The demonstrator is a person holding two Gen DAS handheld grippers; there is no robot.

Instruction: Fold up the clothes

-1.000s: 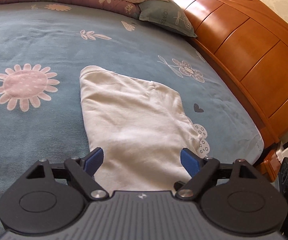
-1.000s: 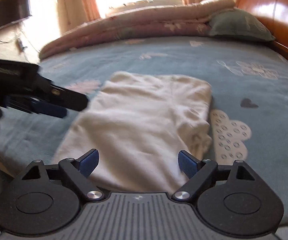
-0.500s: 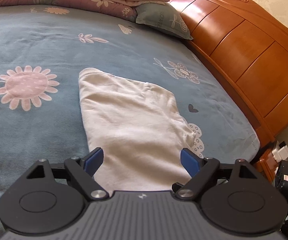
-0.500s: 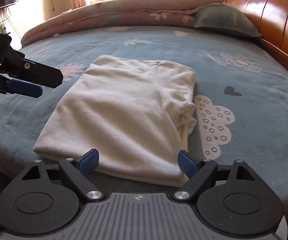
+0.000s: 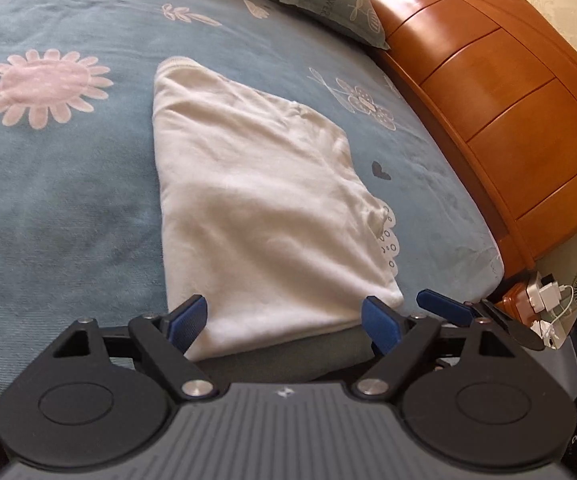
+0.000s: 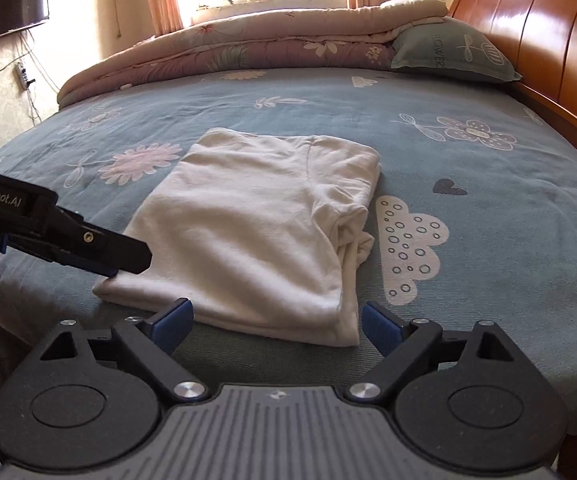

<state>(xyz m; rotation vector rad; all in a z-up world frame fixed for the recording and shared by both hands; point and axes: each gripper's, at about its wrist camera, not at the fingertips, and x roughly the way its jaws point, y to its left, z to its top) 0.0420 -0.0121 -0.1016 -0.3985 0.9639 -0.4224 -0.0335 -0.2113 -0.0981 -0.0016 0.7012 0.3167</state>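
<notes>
**Q:** Where is the garment?

**A:** A cream folded garment [image 6: 264, 224] lies flat on the blue flowered bedspread [image 6: 488, 184], near the bed's front edge, with its bunched folds on the side toward the wooden headboard [image 6: 548, 48].

**Q:** And your grippers?

**A:** My right gripper [image 6: 276, 322] sits at the front edge of the bed, its blue-padded jaws spread wide, framing the garment's near hem without touching it. My left gripper [image 5: 284, 318] is also spread apart and holds nothing; in the right wrist view its tips [image 6: 120, 260] are at the garment's near left corner, and whether they touch it I cannot tell.
</notes>
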